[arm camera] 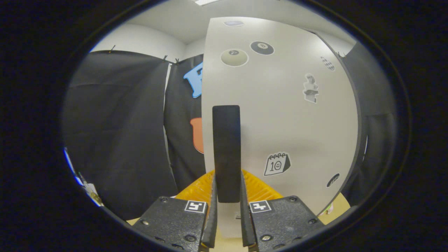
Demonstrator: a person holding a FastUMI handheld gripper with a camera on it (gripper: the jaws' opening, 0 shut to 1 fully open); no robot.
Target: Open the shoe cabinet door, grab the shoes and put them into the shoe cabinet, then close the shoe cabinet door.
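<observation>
The white shoe cabinet door (280, 115) stands close ahead, covered with several stickers. Its black vertical handle (226, 150) runs down the door's left part. My gripper (227, 196) is shut on that handle: both fingers (212, 210) press its lower end from the two sides. The door's left edge shows against the black cloth, so the door looks swung out a little. No shoes are seen here.
Black cloth booth wall (119, 140) hangs to the left and beyond the door's right edge. A pale wooden surface (336, 210) shows low at the right below the door.
</observation>
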